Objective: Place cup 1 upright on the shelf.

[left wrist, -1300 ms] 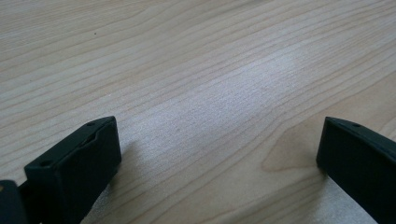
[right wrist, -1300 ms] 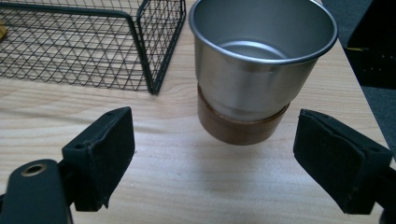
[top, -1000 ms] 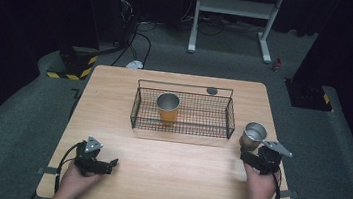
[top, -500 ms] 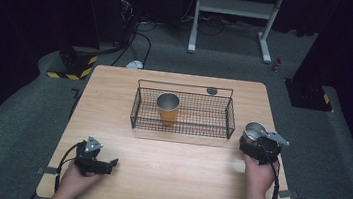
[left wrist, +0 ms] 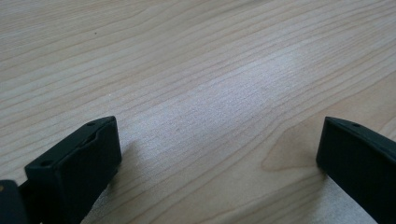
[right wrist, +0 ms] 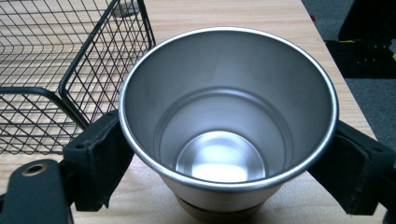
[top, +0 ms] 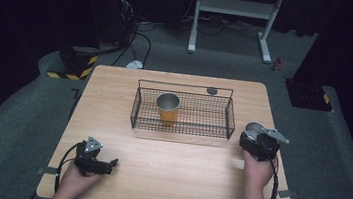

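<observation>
Right gripper (right wrist: 224, 154) has its jaws pinching a steel cup (right wrist: 227, 116) just beside the wire basket (right wrist: 60, 70); left gripper (left wrist: 215, 158) sits spread wide on the table (left wrist: 196, 70).

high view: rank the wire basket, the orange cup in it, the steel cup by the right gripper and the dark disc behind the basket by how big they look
1. wire basket, clearly largest
2. orange cup
3. steel cup, partly hidden by the right gripper, so its place against the orange cup is unsure
4. dark disc, smallest

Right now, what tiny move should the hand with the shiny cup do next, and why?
Probably close the right gripper on the steel cup: its jaws stand on either side of the cup, which rests on the table beside the wire basket.
</observation>
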Tool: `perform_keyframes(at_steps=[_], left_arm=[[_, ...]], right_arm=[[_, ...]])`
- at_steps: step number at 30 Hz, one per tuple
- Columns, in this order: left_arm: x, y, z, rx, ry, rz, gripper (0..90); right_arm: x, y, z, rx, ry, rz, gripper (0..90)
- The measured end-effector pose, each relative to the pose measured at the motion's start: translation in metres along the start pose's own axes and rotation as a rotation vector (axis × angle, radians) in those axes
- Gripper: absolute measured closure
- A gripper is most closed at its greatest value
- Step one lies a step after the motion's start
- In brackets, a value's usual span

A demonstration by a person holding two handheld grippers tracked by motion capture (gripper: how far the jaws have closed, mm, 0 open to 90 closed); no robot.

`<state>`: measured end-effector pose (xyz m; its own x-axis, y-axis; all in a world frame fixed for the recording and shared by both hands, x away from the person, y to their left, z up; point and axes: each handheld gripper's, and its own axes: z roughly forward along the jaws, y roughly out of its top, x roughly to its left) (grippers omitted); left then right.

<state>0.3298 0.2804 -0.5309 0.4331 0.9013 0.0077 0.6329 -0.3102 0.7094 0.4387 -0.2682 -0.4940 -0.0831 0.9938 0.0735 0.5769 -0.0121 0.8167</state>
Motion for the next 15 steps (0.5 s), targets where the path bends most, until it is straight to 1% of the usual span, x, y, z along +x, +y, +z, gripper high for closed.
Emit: perform_keyframes(at_steps=[3,7,15], left_arm=[[0.0,0.0,-0.0001,0.0,0.0,0.0,0.3],[0.0,0.0,-0.0001,0.0,0.0,0.0,0.3],[0.0,0.0,0.0,0.0,-0.001,0.0,0.2]], right_arm=[[-0.0011,0.0001,0.001,-0.005,-0.001,-0.009,13.7],[-0.0009,-0.0003,0.0019,-0.005,-0.002,-0.003,13.9],[-0.0001,-0.0018,0.0061,-0.012,-0.009,-0.012,15.1]])
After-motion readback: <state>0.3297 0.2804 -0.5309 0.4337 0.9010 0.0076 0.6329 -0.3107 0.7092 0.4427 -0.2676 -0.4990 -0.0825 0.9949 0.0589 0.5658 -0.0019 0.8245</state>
